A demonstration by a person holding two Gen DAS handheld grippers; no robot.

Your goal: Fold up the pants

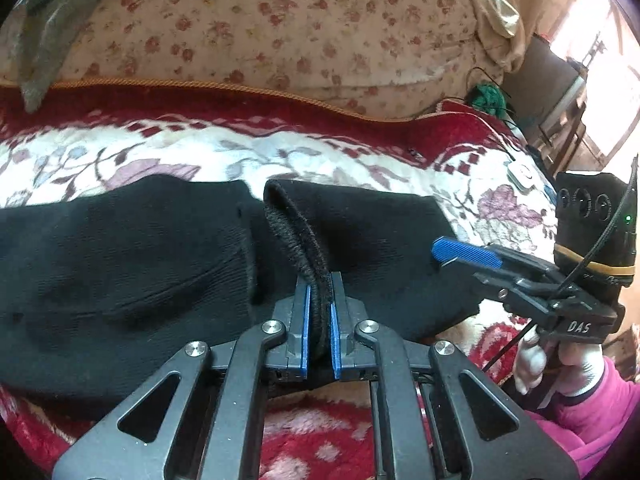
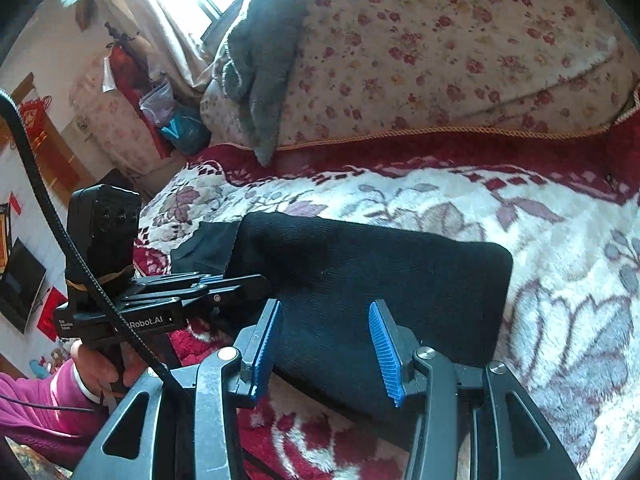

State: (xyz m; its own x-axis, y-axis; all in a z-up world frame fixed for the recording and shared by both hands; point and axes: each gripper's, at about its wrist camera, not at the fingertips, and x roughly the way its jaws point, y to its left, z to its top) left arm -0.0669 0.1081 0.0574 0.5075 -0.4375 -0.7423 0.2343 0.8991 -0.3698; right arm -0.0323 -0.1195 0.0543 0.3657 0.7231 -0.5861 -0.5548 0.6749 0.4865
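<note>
Black pants (image 1: 120,264) lie folded on the red and white floral blanket; they also show in the right wrist view (image 2: 360,264). My left gripper (image 1: 320,300) is shut on a raised edge of the black pants near their front side, the fabric pinched between the blue pads. In the right wrist view the left gripper (image 2: 224,280) reaches onto the pants' left end. My right gripper (image 2: 326,328) is open and empty, its blue pads straddling the front edge of the folded pants. In the left wrist view only one blue finger (image 1: 464,254) of it shows over the pants' right end.
The blanket (image 2: 560,264) covers the bed. A floral quilt (image 1: 280,20) is piled behind, with a grey cloth (image 2: 260,60) draped over it. A white switch with cable (image 1: 522,176) and green yarn (image 1: 486,96) lie at the right. Furniture stands beyond the bed.
</note>
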